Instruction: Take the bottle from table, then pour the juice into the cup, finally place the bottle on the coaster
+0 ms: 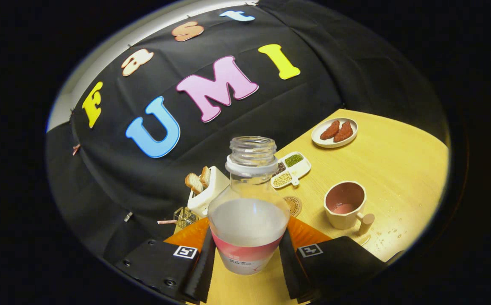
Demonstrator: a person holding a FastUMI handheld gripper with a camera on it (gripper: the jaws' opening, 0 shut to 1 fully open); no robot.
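— While you hold the bottle (pixel 248 212) over the table (pixel 398 169), what sits around it?

— Beyond your fingers (pixel 205 262) stands a toaster (pixel 207 190) with bread, beside a divided dish (pixel 293 169) of beans. A plate (pixel 334 132) with two reddish pieces lies further off. The coaster (pixel 293 206) peeks out just behind the bottle; the cup (pixel 346 205) stands apart to its side, a little liquid inside.

— And the bottle itself?

— Your gripper (pixel 247 258) pinches its lower body from both sides. It is capless, its long axis running away from the fingers, mouth towards the wall.
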